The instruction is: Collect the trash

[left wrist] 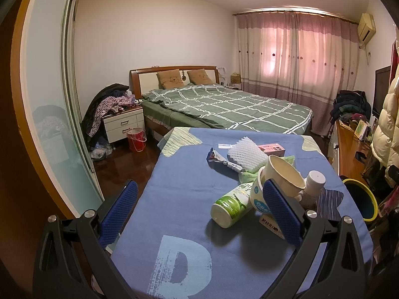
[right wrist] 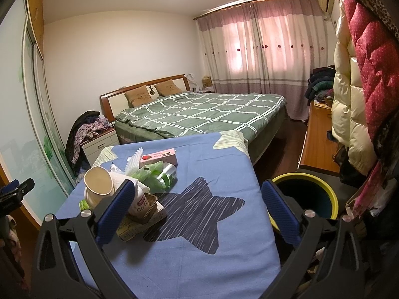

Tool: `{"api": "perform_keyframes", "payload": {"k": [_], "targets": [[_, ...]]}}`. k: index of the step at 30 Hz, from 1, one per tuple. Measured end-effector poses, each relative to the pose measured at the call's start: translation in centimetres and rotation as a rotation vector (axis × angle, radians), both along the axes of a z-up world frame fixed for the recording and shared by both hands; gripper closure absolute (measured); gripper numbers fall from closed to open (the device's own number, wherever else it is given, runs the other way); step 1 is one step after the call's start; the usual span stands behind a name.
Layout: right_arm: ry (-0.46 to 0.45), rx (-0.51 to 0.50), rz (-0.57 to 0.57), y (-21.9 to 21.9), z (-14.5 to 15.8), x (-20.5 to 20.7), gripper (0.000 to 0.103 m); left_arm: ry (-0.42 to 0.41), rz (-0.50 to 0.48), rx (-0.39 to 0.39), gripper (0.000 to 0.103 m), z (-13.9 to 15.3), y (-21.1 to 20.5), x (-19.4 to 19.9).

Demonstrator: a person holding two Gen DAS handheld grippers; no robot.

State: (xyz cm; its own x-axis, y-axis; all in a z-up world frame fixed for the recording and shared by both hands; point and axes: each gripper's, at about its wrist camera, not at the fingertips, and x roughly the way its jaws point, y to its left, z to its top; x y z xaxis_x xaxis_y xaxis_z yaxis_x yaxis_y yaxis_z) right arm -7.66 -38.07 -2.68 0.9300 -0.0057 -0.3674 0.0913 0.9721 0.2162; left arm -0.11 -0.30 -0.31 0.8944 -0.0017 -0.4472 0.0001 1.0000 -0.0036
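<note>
a heap of trash sits on the blue-clothed tabletop [left wrist: 174, 199]: a green-labelled bottle [left wrist: 230, 205] on its side, a tilted paper cup [left wrist: 284, 174], a white bottle [left wrist: 313, 185], white foam netting [left wrist: 245, 154], a snack wrapper [left wrist: 220, 160] and a pink carton [left wrist: 273, 149], all crowded together. a yellow-rimmed bin [right wrist: 306, 196] stands just beside the tabletop's right edge. the left claw [left wrist: 200, 211] hangs with fingers spread wide, gripping nothing, its right finger in front of the cup. the right claw [right wrist: 197, 211], also spread and empty, hovers over the cloth's dark star [right wrist: 197, 214]. beyond lies a bed [right wrist: 199, 114] with a green checked quilt
</note>
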Motion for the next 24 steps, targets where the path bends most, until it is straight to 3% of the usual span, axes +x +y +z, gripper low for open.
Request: {"api": "perform_keyframes", "payload": {"k": [16,24], "targets": [[0.000,0.004,0.002,-0.1,0.0,0.0,0.006,-0.002,-0.001,0.003,0.004,-0.1,-0.1,0.0],[0.002,0.006,-0.002,0.1,-0.3,0.2,0.006,0.009,-0.007,0.031,0.004,-1.4,-0.4,0.4]]}}
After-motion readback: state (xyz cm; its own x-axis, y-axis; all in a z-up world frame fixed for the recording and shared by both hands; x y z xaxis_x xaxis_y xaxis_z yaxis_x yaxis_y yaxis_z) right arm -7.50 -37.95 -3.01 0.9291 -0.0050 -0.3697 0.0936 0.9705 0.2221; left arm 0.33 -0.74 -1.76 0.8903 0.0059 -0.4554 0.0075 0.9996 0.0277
